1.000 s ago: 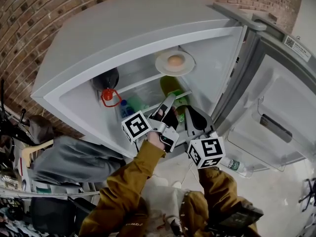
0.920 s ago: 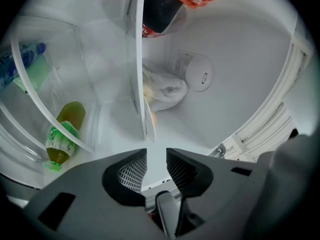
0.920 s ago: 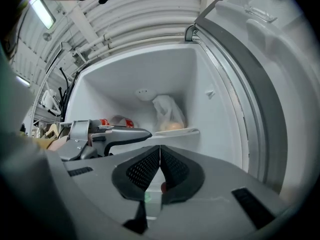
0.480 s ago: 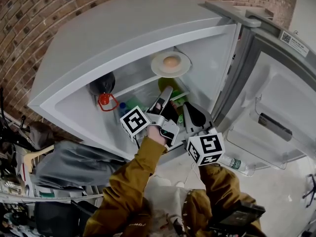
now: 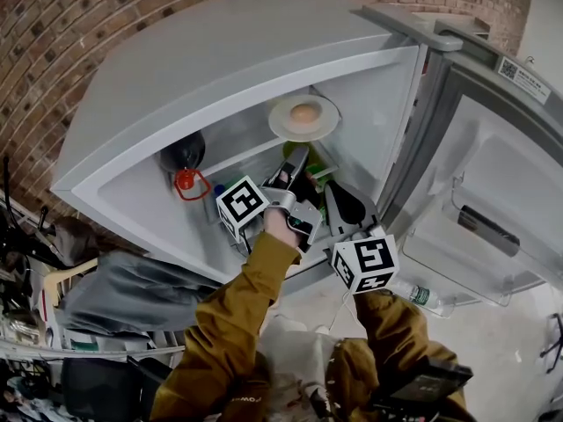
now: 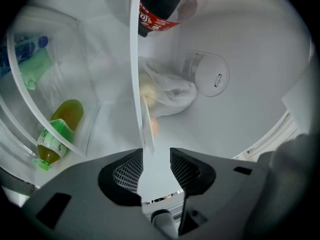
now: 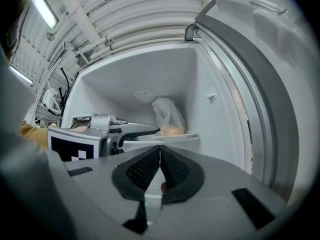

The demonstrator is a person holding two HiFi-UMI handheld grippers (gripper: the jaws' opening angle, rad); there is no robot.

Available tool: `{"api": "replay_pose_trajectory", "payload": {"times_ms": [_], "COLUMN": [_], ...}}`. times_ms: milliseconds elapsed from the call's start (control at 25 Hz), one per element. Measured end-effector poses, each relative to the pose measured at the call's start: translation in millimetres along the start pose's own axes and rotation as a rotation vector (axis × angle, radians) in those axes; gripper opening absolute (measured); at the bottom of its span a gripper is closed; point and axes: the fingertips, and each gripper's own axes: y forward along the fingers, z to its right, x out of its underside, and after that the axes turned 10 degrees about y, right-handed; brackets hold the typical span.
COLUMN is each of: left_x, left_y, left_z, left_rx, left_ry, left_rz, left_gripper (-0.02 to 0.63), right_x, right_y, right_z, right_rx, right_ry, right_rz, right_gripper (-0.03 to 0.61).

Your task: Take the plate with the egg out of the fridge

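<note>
The plate point(image 5: 280, 123) with the egg point(image 5: 303, 112) sits on the glass shelf point(image 5: 242, 152) high in the open fridge point(image 5: 220, 51), toward the right-hand wall. The left gripper point(image 5: 297, 155) reaches in just below and in front of it. Its jaws have just been opening and now stand wide apart. In the left gripper view the plate's thin rim comes right to the mouth of the gap, nearer one pad point(image 6: 125, 171), and neither pad presses on it. The right gripper point(image 5: 337, 196) waits lower, at the fridge's front edge, with its jaws closed on themselves. A white bag point(image 7: 167, 114) lies behind the egg against the back wall. A dark bottle point(image 6: 160, 6) stands on the same shelf, well apart from the plate. The door point(image 5: 501, 174) is swung wide to the right, so the front of the shelf is open.
</note>
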Motion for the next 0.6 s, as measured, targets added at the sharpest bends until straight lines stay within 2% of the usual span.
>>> {"api": "replay_pose_trajectory", "payload": {"times_ms": [600], "left_x": [-11.8], "left_y": [11.4], "left_z": [-13.8], "left_rx": [-0.045], "left_ry": [-0.024], "left_rz": [0.011], "left_gripper": [0.152], "right_x": [-1.7], "right_y": [9.3], "right_z": [2.5], "right_rx": [-0.009], "right_ry": [-0.011], "right_rz": [-0.013], "right_gripper": [0.008]}}
